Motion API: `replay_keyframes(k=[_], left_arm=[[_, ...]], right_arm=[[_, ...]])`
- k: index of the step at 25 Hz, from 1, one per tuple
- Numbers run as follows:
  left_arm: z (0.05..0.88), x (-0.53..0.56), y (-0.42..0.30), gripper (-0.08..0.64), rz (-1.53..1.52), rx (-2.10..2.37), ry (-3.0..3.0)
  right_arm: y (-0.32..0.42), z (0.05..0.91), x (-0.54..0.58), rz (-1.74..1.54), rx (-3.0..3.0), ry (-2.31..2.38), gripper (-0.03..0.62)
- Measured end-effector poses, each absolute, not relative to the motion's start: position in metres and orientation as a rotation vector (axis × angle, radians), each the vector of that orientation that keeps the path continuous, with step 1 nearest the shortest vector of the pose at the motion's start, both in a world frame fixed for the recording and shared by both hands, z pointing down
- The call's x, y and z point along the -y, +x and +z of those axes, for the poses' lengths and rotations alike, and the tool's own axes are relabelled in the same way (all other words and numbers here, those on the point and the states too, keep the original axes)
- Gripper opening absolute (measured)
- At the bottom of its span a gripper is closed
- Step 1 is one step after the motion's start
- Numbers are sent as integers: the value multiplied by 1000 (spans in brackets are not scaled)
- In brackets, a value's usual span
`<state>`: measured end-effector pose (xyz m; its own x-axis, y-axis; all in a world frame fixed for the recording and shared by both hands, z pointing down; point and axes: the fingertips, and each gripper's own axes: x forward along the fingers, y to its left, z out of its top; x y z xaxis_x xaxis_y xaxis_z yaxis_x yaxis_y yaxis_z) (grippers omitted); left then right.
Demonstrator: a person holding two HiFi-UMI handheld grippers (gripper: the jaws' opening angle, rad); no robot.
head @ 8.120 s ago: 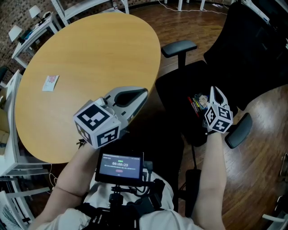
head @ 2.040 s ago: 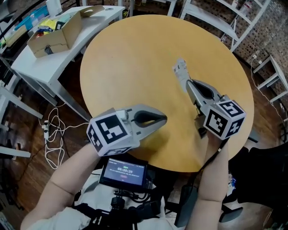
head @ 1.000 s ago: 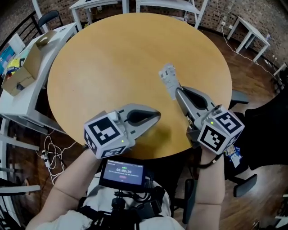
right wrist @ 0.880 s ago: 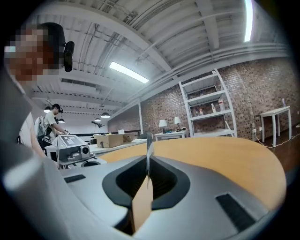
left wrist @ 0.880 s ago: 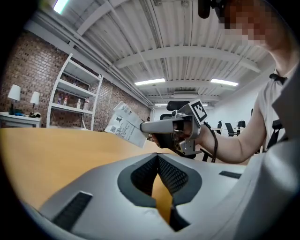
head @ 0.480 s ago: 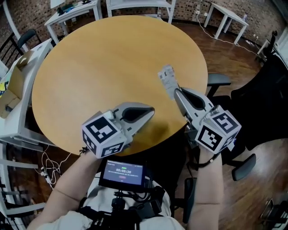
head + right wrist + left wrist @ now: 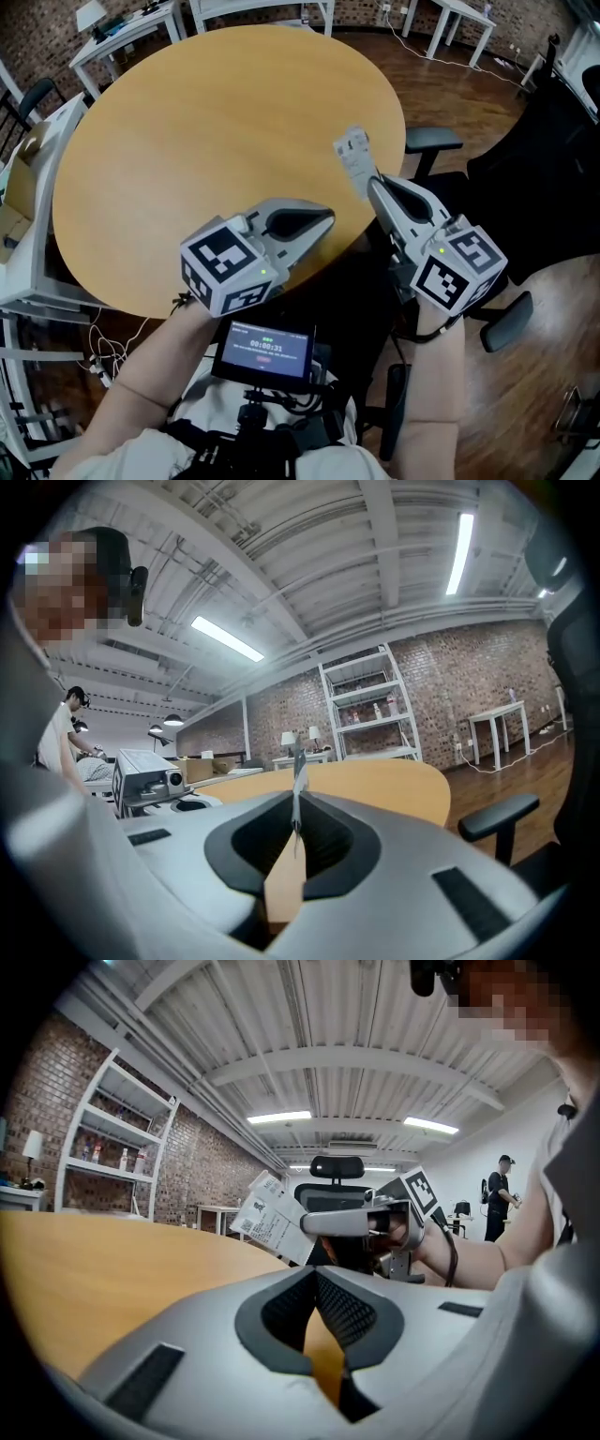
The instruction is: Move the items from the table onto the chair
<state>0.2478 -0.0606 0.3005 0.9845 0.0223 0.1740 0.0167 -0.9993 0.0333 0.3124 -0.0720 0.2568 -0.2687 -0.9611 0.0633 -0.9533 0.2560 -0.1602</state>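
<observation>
My right gripper (image 7: pixel 372 181) is shut on a flat white printed packet (image 7: pixel 353 157), which sticks up and forward from its tips above the right edge of the round wooden table (image 7: pixel 187 131). In the right gripper view the packet (image 7: pixel 297 766) shows edge-on between the closed jaws. The left gripper view shows that packet (image 7: pixel 270 1220) beside the right gripper (image 7: pixel 309 1225). My left gripper (image 7: pixel 328 219) hovers over the table's near edge, tips together with nothing between them (image 7: pixel 315 1274). The black office chair (image 7: pixel 487 187) stands just right of the table.
The chair's armrests (image 7: pixel 430 139) (image 7: pixel 504 319) flank its seat. White desks (image 7: pixel 131 23) and a cardboard box (image 7: pixel 19 173) lie beyond the table's left side. A small screen (image 7: pixel 272 345) hangs at my chest. Shelving (image 7: pixel 361 705) stands by the brick wall; a person (image 7: pixel 500 1199) is far off.
Both grippers have swung along the table towards the chair, which now shows more at the right. The packet stays gripped and now hangs over the table's right edge.
</observation>
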Motion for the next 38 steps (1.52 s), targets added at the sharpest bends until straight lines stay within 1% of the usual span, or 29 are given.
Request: replay_keyframes(k=[8,16,24,28,32,38], left_arm=[[299,48,271,6,282,-105,3090],[304,43,282,6,285,-112,3092],[297,40,288,6,278,-126,3091],[297,40,288,6,277,-126,3093],[297,41,286,6,277,-124,3095],[296,41,285,6,269,-131,3100]], right_arm=[[328,253,52,-205,-2376,-1949,20],[390,284,23,-205,-2234,-2130,20],[524,377,-33,-388,-1877,-2568,20],[577,430,-65,-486,-1648,-2696,20],[603,488,-88,-595,-1513,-2886,21],[609,543,-98,-736,-1482,-2985,23]])
